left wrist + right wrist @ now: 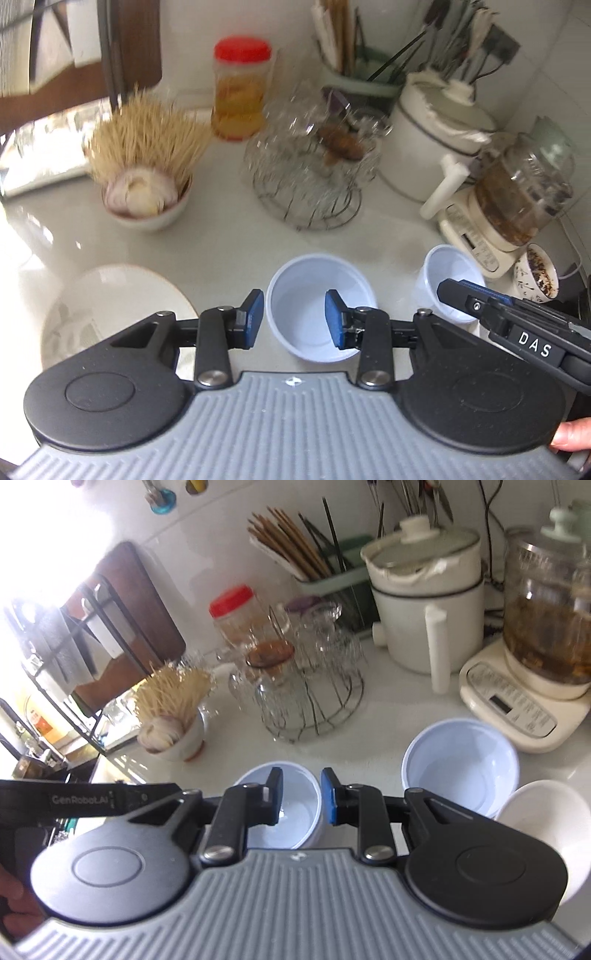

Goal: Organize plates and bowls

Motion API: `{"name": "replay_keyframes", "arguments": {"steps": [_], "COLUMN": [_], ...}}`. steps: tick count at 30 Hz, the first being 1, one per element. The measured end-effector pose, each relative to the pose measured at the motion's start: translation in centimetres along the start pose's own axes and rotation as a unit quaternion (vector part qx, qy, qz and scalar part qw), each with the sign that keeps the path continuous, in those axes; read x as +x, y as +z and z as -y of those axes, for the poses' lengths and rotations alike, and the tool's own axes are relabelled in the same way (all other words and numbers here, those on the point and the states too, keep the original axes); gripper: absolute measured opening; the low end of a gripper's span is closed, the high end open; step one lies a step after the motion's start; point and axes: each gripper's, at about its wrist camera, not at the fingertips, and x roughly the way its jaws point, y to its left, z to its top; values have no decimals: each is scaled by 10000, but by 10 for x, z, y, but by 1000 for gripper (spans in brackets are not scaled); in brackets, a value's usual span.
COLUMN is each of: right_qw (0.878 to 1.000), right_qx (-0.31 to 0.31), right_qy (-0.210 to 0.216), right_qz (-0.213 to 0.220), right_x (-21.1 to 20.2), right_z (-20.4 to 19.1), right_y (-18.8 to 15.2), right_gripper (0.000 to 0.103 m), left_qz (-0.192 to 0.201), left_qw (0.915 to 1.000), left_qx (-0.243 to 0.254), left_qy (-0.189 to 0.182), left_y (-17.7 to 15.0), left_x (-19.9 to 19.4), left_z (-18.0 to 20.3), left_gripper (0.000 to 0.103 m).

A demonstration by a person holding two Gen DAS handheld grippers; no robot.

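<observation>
Kitchen corner, white tiled wall, pale glossy countertop (229,236), crowded along the back

- Left gripper (294,320): fingers spread, blue pads apart; the near-left rim of a pale blue bowl (317,295) lies between them, with no contact to be seen. One pad hangs outside the bowl, the other over its hollow
- Right gripper (302,796): fingers parted with a narrow gap, the right rim of that same pale blue bowl (291,812) in the gap; whether the pads touch the rim cannot be told. In the left wrist view its finger reaches in from the right, across the second bowl
- Second pale blue bowl (461,768): upright on the counter, right of the first, just in front of the cream appliance base
- White bowl (543,808): right of the second bowl and touching or nearly touching it, partly hidden behind the gripper body
- White plate (110,306): flat on the counter, left of the first bowl, apart from it
- Small white bowl (147,210) holding garlic and a sheaf of toothpicks: behind the plate
- Wire rack (314,173) of upturned glasses: centre rear
- Red-lidded jar (240,88): behind the rack, by the wall
- White lidded pot (424,602) and cream kettle base (517,709) with a glass jug: right rear
- Chopstick holder (325,568): against the wall
</observation>
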Motion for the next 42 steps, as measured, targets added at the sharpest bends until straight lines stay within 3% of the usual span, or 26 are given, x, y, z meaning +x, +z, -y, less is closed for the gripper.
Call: {"name": "replay_keyframes", "arguments": {"steps": [9, 25, 35, 42], "right_qw": [9986, 9931, 9890, 9871], "right_qx": [23, 193, 247, 342], "right_qy": [-340, -937, -1179, -1332], "right_qz": [405, 677, 860, 820], "right_x": [-43, -81, -88, -85], "right_z": [-24, -64, -72, -50], "right_y": [-4, -22, -25, -20], "right_gripper": [27, 27, 27, 27], "left_qz": [528, 973, 956, 816], "left_qw": [9971, 9875, 9859, 9826], "left_qx": [418, 779, 763, 862], "left_qy": [-341, -970, -1141, -1429], "left_y": [6, -6, -7, -1], "left_x": [-54, -102, -103, -80], "left_z": [5, -14, -22, -1], "left_gripper": [42, 42, 42, 42]}}
